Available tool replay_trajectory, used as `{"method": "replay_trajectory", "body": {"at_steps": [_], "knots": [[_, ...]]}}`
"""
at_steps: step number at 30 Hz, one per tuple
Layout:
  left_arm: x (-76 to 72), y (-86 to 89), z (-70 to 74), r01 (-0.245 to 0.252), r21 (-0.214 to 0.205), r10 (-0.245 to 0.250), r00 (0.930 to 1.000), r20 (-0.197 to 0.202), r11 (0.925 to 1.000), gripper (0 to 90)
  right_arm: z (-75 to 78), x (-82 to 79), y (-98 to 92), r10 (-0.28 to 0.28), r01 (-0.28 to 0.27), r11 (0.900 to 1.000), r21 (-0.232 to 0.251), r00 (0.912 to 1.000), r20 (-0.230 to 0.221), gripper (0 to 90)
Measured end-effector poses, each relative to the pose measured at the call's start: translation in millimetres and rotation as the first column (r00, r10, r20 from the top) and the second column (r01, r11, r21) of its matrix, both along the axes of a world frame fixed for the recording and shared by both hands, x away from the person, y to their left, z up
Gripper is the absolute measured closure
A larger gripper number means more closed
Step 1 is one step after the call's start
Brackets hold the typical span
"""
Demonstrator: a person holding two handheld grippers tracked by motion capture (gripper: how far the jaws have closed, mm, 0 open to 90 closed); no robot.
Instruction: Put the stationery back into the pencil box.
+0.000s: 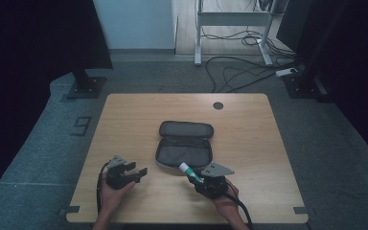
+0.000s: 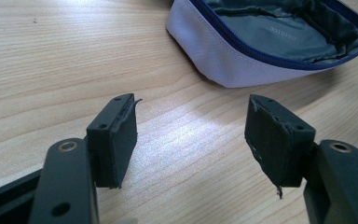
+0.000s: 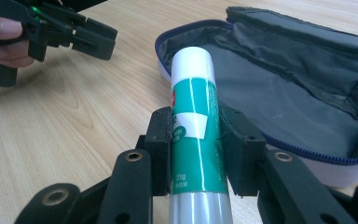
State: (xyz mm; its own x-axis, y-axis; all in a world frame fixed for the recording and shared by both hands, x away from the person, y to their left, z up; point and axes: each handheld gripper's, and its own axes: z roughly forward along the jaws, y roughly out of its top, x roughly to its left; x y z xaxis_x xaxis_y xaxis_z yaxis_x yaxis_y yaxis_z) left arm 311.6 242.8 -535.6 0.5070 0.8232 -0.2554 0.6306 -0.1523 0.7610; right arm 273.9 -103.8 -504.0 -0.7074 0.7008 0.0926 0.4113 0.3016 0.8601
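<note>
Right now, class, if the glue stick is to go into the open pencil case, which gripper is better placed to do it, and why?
The right gripper. Its jaws are already shut on the glue stick, whose white cap points at the open pencil case just ahead. The left gripper is open, holds nothing and sits off to the case's side.

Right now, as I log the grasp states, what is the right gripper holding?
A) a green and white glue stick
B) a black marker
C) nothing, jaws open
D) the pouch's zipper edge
A: in the right gripper view the right gripper has its jaws pressed on both sides of the green and white glue stick, in front of the open pouch.
</note>
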Motion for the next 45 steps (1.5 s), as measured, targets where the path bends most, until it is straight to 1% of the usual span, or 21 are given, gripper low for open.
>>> {"method": "replay_trajectory", "body": {"at_steps": [15,24,25,27,30,39,45], "knots": [[-0.3,2.3,0.1,-0.005,-0.002,0.005,1.0,-0.002,1.0,34.4,8.4,15.4,2.2,-0.006,0.006,0.9999,0.012,0.9999,0.012,64.8],[-1.1,4.5,0.0,-0.009,-0.014,0.009,1.0,-0.003,0.9999,34.4,10.7,20.3,5.2,-0.004,0.004,0.9999,0.013,0.9999,0.015,64.8],[-1.1,5.1,-0.8,-0.01,-0.018,0.01,0.9999,-0.008,0.9998,34.4,10.9,21.0,5.2,-0.005,0.005,0.9999,0.013,0.9999,0.016,64.8],[-0.8,5.8,-1.6,-0.015,-0.013,0.015,0.9998,-0.009,0.9998,34.4,11.8,23.4,4.9,-0.01,0.009,0.9998,0.017,0.9998,0.015,64.8],[-0.5,6.4,-1.3,-0.016,-0.019,0.016,0.9998,-0.007,0.9997,34.4,12.7,28.1,5.1,-0.017,0.017,0.9996,0.023,0.9998,0.013,64.8],[-1.0,4.0,-1.1,-0.006,-0.015,0.006,1.0,-0.006,0.9999,34.4,13.5,42.5,6.3,-0.041,0.041,0.9987,0.03,0.9992,-0.002,64.8],[-1.2,3.1,-1.2,-0.002,-0.015,0.002,1.0,-0.009,0.9999,34.4,13.2,52.0,6.8,-0.06,0.06,0.9981,0.017,0.9981,-0.016,64.8]]}}
